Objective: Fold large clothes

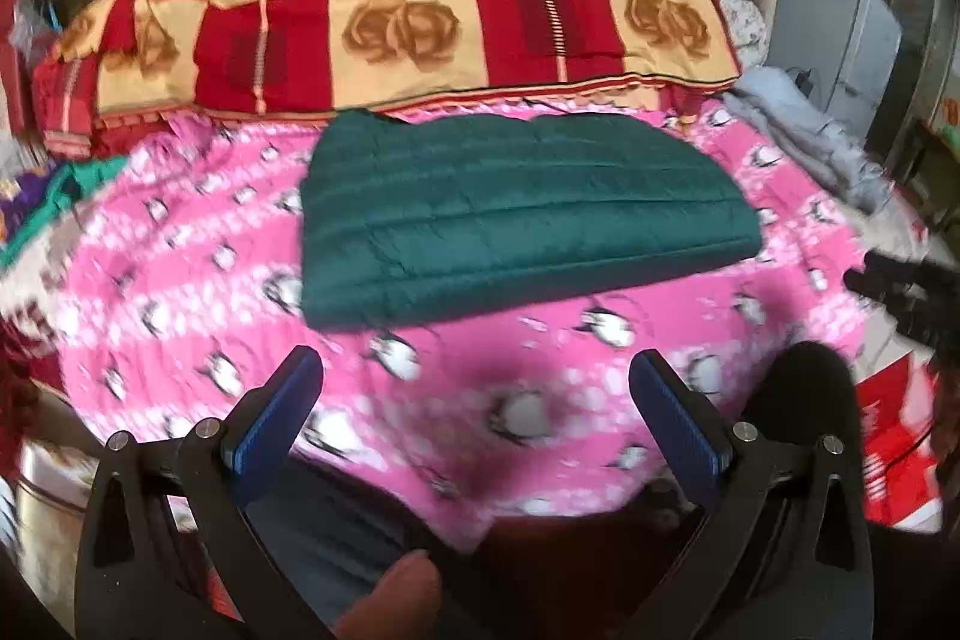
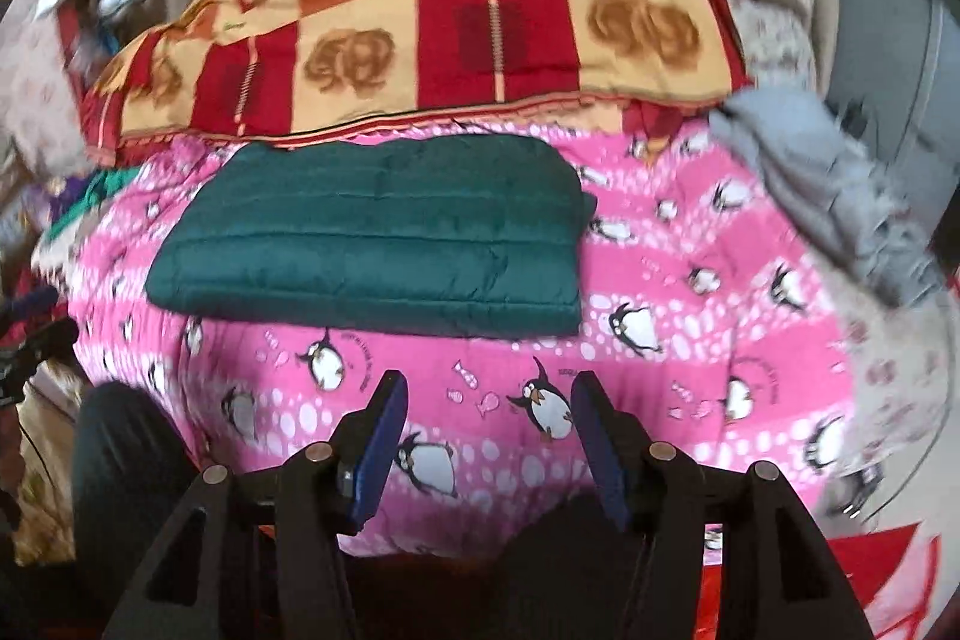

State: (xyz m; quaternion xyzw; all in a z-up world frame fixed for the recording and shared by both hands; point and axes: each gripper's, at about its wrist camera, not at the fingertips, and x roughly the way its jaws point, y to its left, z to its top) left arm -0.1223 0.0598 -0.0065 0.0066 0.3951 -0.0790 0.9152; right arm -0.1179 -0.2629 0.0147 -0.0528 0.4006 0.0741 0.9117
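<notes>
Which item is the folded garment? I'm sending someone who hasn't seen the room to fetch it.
Find the pink penguin-print bedspread. Just in front of the red-and-cream checked quilt lies the dark green quilted jacket, folded into a flat rectangle. Unlike the crumpled grey clothes at the bed's right, it is plain, neat and stitched in horizontal bands.

Soft daylight, bright and even; a dim shadow on the near sheet [image 1: 492,388]. Motion blur smears both views, and the fisheye bends the edges.

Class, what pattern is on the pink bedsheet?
Penguins and white dots on the bedsheet; clearest in the right wrist view.
</notes>
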